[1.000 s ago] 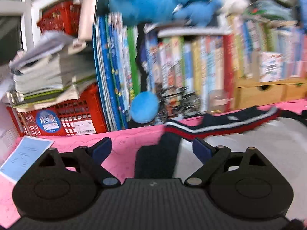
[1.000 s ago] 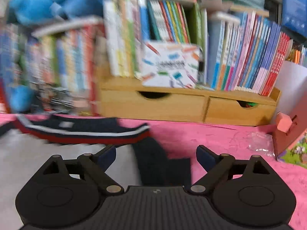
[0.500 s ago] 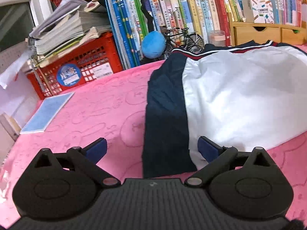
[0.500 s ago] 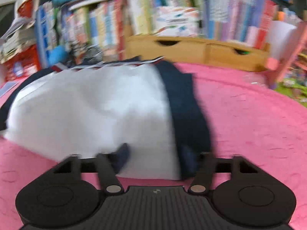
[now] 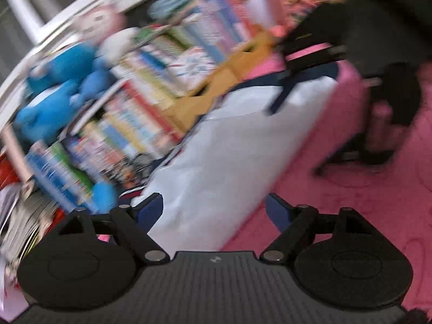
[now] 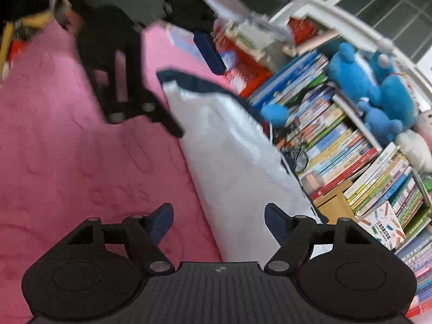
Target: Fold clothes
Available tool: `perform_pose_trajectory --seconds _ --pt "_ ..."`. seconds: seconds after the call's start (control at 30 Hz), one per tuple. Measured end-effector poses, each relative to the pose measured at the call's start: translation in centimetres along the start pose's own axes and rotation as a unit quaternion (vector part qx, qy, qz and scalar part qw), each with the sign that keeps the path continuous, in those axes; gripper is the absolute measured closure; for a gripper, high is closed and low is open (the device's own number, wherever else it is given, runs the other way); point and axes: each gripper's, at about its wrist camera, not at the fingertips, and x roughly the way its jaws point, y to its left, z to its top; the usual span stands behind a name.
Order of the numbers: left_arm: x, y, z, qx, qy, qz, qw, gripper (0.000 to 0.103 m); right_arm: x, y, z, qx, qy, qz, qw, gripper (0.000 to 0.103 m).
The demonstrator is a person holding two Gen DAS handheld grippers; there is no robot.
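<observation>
A white garment (image 5: 229, 148) with navy edges and a red-striped collar lies flat on the pink tablecloth (image 5: 364, 210). My left gripper (image 5: 214, 210) is open and empty, with one end of the cloth just ahead of its fingers. My right gripper (image 6: 218, 218) is open and empty at the opposite end of the white garment (image 6: 232, 156). Each gripper appears in the other's view, blurred: the right gripper (image 5: 297, 137) beyond the cloth and the left gripper (image 6: 189, 89) at its far end, both with jaws spread. Both views are rolled sideways.
Rows of books (image 6: 337, 145), blue plush toys (image 6: 372, 81), a red crate (image 6: 243, 64) and wooden drawers (image 5: 216, 89) line the table's back edge right behind the garment. The pink tablecloth (image 6: 67, 148) spreads wide on the near side.
Both grippers have swung round and rolled, from facing the bookshelf to facing each other across the garment. The right gripper's fingers, narrower half a second ago, are spread again.
</observation>
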Motion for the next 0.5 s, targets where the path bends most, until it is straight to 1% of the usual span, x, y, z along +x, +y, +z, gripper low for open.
perform_pose_trajectory --seconds 0.03,0.07,0.1,0.13,0.17,0.2,0.23,0.27,0.3,0.37,0.4,0.47,0.5 --pt "0.5 -0.5 0.2 0.012 -0.002 -0.008 0.9999 0.019 0.3 0.8 0.6 -0.03 -0.011 0.016 0.999 0.032" --pt "1.0 -0.9 0.3 0.021 -0.003 -0.011 0.9997 0.019 0.6 1.1 1.0 -0.044 -0.018 0.026 0.999 0.033" --pt "1.6 -1.3 0.4 0.029 -0.005 -0.014 0.9995 0.019 1.0 0.6 1.2 -0.028 -0.014 0.024 0.999 0.046" --pt "2.2 -1.7 0.5 0.038 -0.007 -0.017 0.9991 0.019 1.3 0.1 1.4 -0.012 -0.01 0.022 1.0 0.055" --pt "2.7 -2.1 0.6 0.048 -0.009 -0.016 0.9987 0.02 1.7 -0.4 1.6 0.004 -0.006 0.02 1.0 0.061" --pt "3.3 -2.6 0.7 0.061 -0.011 -0.008 0.9981 0.024 2.1 -0.9 1.8 0.021 -0.003 0.018 1.0 0.068" --pt "3.9 -3.1 0.8 0.074 -0.013 0.001 0.9972 0.029 2.5 -1.3 1.9 0.037 0.001 0.016 0.999 0.07" --pt "4.5 -3.6 0.8 0.087 -0.013 0.013 0.996 0.044 2.5 -1.9 2.0 0.055 -0.001 0.016 0.998 0.073" --pt "5.3 -3.9 0.9 0.098 -0.007 0.032 0.9946 0.057 2.0 -2.6 1.9 0.078 -0.013 0.022 0.997 0.074" --pt "6.6 -4.1 1.1 0.101 0.004 0.054 0.9934 0.066 1.1 -4.2 1.2 0.112 -0.034 0.039 0.992 0.074" --pt "7.0 -3.8 1.1 0.09 0.009 0.053 0.9945 0.069 0.8 -4.5 0.9 0.11 -0.041 0.043 0.992 0.074" --pt "7.2 -3.3 1.1 0.075 0.012 0.045 0.9961 0.073 0.7 -3.3 0.9 0.059 -0.049 0.039 0.996 0.069" --pt "7.1 -3.3 1.1 0.074 0.011 0.044 0.9962 0.073 0.7 -2.8 0.9 0.033 -0.053 0.037 0.997 0.06"
